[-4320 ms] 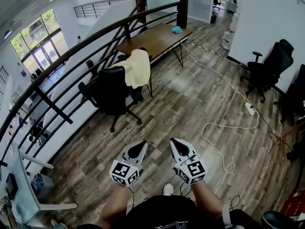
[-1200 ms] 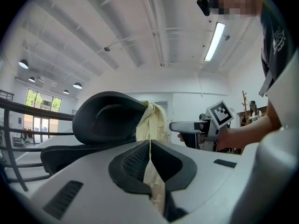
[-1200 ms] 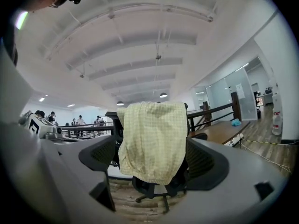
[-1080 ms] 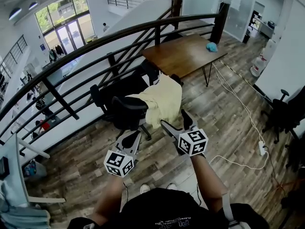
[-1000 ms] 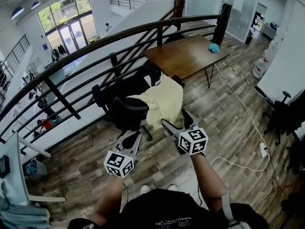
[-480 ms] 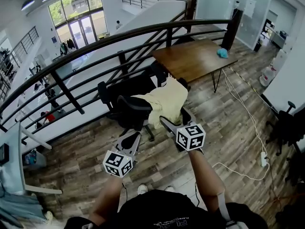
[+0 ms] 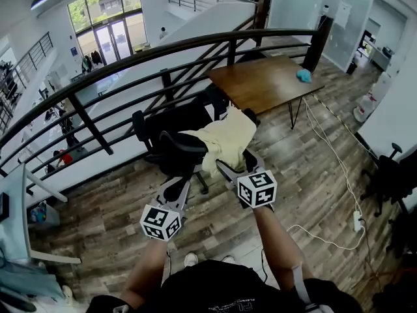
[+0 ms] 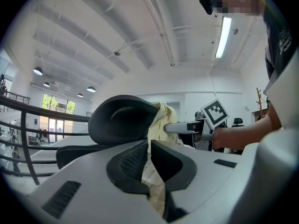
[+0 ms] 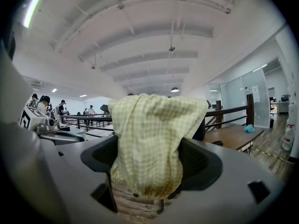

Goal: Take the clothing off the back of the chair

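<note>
Clothing (image 7: 228, 139), yellow checks, hangs on the chair (image 7: 174, 150); my right gripper (image 7: 234, 162) gapes round it, my left gripper (image 7: 182, 185) seems to pinch it.

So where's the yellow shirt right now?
In the head view, centre, the shirt is draped over the back of the black chair, just this side of the wooden table.
</note>
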Demonstrator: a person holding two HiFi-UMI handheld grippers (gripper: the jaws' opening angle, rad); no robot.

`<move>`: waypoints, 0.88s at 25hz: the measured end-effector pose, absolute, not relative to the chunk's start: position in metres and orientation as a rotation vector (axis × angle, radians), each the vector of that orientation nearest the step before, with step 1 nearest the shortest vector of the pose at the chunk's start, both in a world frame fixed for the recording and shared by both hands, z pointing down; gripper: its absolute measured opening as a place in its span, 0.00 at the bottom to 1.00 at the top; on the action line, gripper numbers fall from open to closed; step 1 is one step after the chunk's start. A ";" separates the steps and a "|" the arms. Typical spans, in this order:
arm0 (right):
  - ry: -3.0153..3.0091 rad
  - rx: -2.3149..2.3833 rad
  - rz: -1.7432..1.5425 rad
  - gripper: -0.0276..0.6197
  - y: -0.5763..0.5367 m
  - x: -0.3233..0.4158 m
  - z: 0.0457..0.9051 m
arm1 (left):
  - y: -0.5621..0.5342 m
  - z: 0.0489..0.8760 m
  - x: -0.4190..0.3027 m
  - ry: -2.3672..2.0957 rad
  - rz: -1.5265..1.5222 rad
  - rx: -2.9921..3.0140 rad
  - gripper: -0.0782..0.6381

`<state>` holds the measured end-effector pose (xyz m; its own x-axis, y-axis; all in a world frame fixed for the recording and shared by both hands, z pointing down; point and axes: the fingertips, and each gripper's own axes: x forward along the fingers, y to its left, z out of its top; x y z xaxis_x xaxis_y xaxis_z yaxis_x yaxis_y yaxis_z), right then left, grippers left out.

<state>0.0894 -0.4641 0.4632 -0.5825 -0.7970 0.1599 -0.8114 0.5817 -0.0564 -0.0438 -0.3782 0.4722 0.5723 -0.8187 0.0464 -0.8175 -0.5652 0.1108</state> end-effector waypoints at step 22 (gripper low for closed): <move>-2.594 1.562 0.032 0.15 -0.451 0.111 0.450 | -0.381 0.477 -0.039 -1.366 -0.001 2.699 0.13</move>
<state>0.1109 -0.4509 0.4504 -0.4633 -0.8796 0.1077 -0.8820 0.4695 0.0400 -0.0387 -0.3811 0.4770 0.5936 -0.8031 0.0523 -0.8030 -0.5867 0.1045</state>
